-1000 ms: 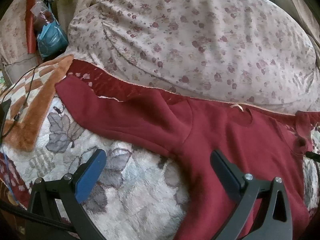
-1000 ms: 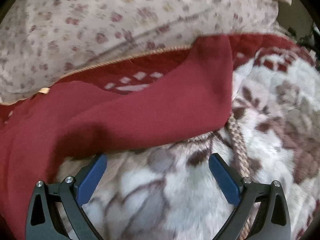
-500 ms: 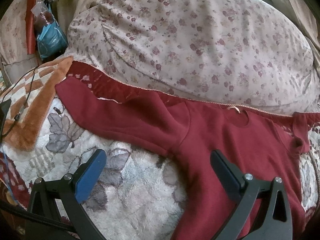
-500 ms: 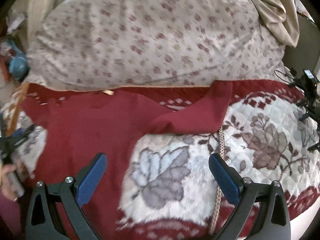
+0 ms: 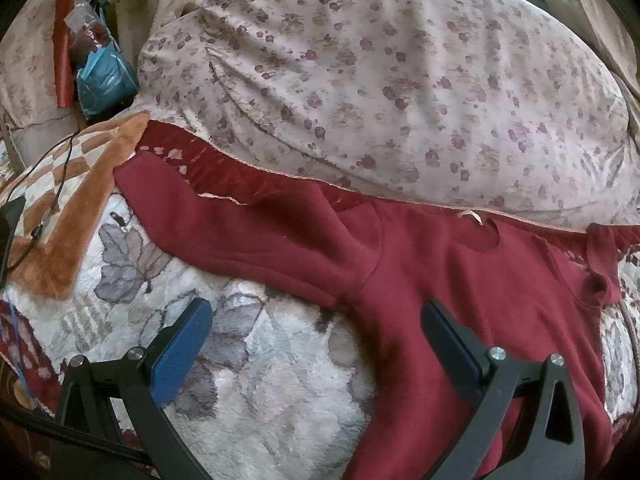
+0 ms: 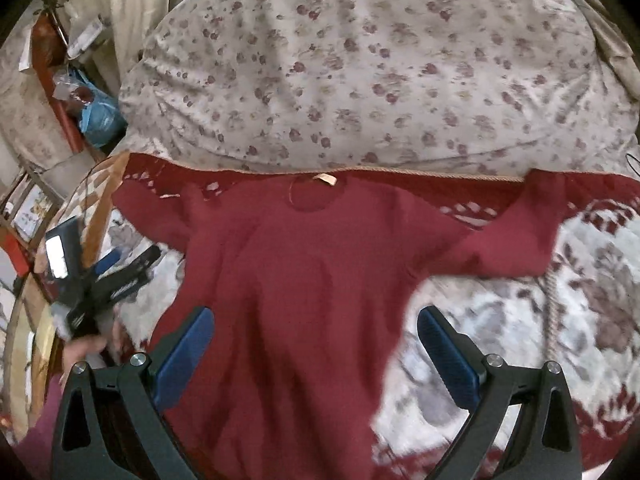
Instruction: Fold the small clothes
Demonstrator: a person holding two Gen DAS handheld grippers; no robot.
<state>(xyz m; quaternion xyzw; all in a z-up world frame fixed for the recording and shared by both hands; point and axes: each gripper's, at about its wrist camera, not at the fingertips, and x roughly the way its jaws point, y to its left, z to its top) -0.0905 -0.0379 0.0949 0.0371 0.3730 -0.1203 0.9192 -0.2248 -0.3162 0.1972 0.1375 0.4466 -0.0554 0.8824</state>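
Your dark red long-sleeved top point(image 6: 304, 280) lies spread flat on the leaf-patterned fleece blanket point(image 6: 500, 340), just ahead of both claws, with its neckline against the floral pillow point(image 6: 360, 72) beyond. By the look of it no fold has been made: both sleeves are stretched out sideways and the body is open.

Your right claw point(image 6: 316, 356) hovers above the body, jaws wide apart and empty, its left finger over the cloth and its right over the blanket. Your left claw point(image 5: 320, 356) is likewise spread and empty, the left sleeve point(image 5: 240, 232) ahead of it.

Count: one top, two sleeves, one pillow, two claws.
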